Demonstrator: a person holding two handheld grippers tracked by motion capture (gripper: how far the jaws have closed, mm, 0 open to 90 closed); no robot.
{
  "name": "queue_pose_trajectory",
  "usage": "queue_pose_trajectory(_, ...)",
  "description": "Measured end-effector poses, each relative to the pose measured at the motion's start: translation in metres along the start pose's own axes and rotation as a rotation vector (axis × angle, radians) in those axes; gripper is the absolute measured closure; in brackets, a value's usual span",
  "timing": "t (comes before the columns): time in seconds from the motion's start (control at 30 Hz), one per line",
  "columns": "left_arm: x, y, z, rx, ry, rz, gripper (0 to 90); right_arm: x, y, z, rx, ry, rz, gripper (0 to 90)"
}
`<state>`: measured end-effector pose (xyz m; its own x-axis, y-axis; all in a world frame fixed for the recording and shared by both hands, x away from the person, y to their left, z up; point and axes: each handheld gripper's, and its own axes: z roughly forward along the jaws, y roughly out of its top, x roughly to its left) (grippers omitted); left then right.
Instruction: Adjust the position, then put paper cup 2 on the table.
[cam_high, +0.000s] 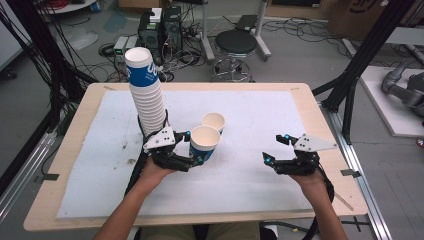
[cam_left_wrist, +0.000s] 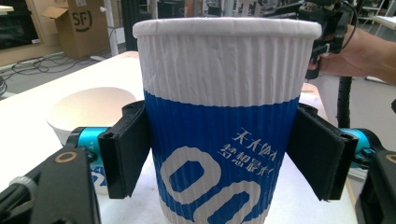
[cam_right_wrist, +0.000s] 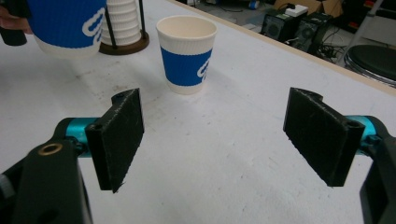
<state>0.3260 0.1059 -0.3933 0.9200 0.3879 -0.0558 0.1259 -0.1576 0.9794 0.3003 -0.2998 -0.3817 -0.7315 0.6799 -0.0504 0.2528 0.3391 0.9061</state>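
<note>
High view: a blue-and-white paper cup (cam_high: 204, 141) is clamped upright by the left gripper (cam_high: 194, 148), just in front of a second paper cup (cam_high: 213, 121) standing on the white table mat (cam_high: 250, 170). A tall cup stack (cam_high: 146, 90) is seen behind the gripper. The right gripper (cam_high: 275, 148) is held well apart, jaws spread wide, nothing between them.

Left gripper view: the held cup (cam_left_wrist: 224, 126) is pressed on both sides by the pads (cam_left_wrist: 130, 147); the second cup (cam_left_wrist: 88, 109) is seen behind left.

Right gripper view: wide jaws over bare mat (cam_right_wrist: 210, 154); the standing cup (cam_right_wrist: 187, 53) is ahead, the held cup (cam_right_wrist: 67, 25) upper left, raised off the mat.

lab/workshop | floor cables (cam_high: 200, 30) | computer towers (cam_high: 160, 27) | stool (cam_high: 235, 45) | cardboard boxes (cam_left_wrist: 74, 23)
</note>
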Motion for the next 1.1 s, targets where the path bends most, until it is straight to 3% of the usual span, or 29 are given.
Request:
queue_pose_trajectory(0.43, -0.002, 0.004, 0.007, -0.05, -0.001, 0.004, 25.4, -0.006, -0.007, -0.013, -0.01, -0.035, 0.017, 20.7)
queue_pose_trajectory(0.87, -0.006, 0.004, 0.04, -0.073, -0.042, 0.014, 25.4, -0.009, -0.01, -0.017, -0.021, -0.052, 0.028, 20.7)
queue_pose_trajectory(1.1, -0.006, -0.002, 0.067, -0.085, -0.032, -0.002, 25.3, -0.01, -0.013, -0.02, -0.024, -0.059, 0.032, 20.7)
